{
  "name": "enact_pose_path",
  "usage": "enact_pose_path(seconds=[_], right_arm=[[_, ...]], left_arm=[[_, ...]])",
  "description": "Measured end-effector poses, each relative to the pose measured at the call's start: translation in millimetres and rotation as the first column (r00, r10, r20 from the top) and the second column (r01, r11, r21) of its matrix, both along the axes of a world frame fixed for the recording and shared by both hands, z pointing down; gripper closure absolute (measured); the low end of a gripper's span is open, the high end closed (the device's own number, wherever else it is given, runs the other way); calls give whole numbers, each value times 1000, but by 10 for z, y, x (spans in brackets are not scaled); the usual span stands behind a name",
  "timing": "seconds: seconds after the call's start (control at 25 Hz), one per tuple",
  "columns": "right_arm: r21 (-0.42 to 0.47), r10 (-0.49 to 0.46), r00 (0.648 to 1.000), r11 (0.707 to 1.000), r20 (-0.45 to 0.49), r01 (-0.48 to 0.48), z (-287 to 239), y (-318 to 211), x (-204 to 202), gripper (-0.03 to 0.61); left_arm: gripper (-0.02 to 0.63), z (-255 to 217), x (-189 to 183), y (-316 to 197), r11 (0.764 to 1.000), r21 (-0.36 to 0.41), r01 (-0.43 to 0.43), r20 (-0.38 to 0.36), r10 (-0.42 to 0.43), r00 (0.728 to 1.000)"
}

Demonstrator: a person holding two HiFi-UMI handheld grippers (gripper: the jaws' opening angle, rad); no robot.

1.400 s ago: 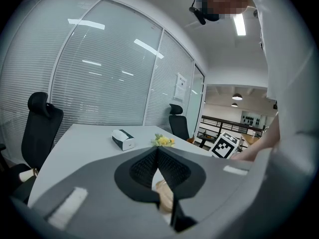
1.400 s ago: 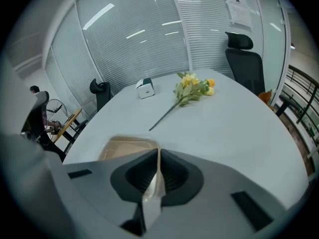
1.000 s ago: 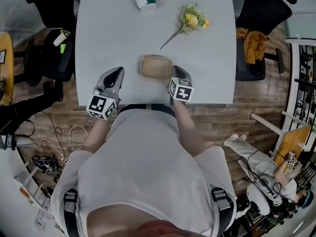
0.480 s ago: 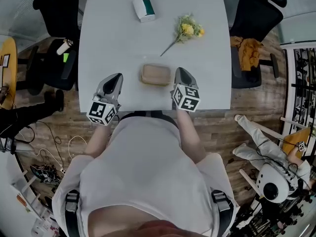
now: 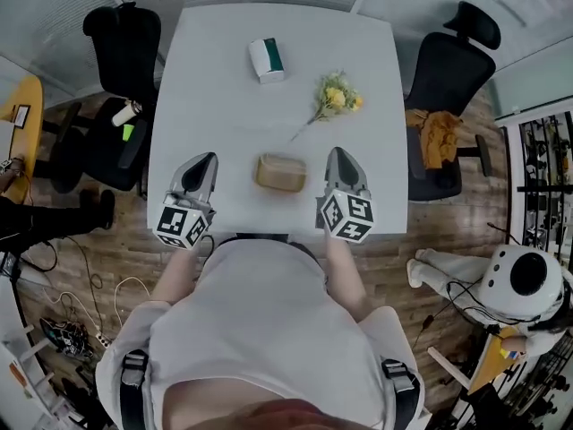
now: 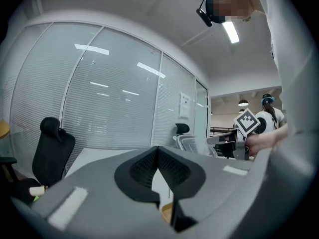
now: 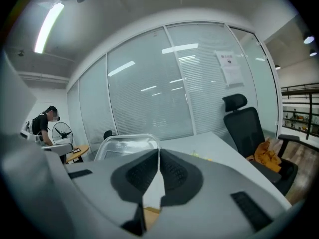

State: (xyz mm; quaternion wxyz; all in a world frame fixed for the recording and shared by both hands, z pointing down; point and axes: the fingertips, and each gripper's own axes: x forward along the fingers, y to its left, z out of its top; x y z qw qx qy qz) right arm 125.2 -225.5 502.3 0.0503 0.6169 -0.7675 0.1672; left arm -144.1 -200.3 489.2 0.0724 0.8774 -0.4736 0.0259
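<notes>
The tan food container sits on the white table near my edge, its long axis running across me, side to side. It lies straight between my two grippers, inboard of both and touching neither. My right gripper looks a shade nearer to it than my left gripper. Both pairs of jaws are pressed tip to tip, with nothing in them. Farther out lie yellow flowers and a tissue box.

White table, black chairs, wood floor
</notes>
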Motion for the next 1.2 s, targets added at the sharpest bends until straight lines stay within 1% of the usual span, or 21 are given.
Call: enact_pose_path(seconds=[0.08, 0.2, 0.24, 0.36, 0.48, 0.56, 0.72, 1.04, 1.2], right_arm=[[31, -9, 1000, 999, -1, 9, -155, 23, -53, 560], [79, -26, 999, 996, -23, 28, -330, -17, -123, 560], [88, -33, 999, 995, -27, 35, -364, -19, -140, 560], [104, -44, 999, 994, -26, 46, -437, -1, -172, 560], [126, -48, 998, 991, -29, 51, -517, 60, -189, 560], [136, -48, 998, 989, -31, 52, -553, 88, -195, 560], [149, -51, 998, 987, -27, 54, -603, 91, -189, 560], [152, -56, 998, 987, -24, 59, -624, 48, -135, 560], [149, -56, 998, 987, -21, 58, -614, 39, -142, 560]], left_arm=[[603, -117, -23, -2, 1000, 29, 5, 11, -5, 1000], [603, -274, 55, -40, 996, 90, -18, 70, 11, 998], [604, -315, 91, -34, 994, 104, -23, 77, 15, 997], [603, -401, 145, -22, 993, 116, -15, 42, 11, 999], [603, -447, 146, -25, 994, 107, 9, -13, -8, 1000], [603, -496, 144, -43, 994, 109, 22, -34, -19, 999], [603, -597, 185, -76, 990, 141, 19, -9, -18, 1000], [603, -628, 287, -73, 990, 141, 4, -8, -3, 1000], [603, -638, 259, -67, 990, 144, 7, -9, -6, 1000]])
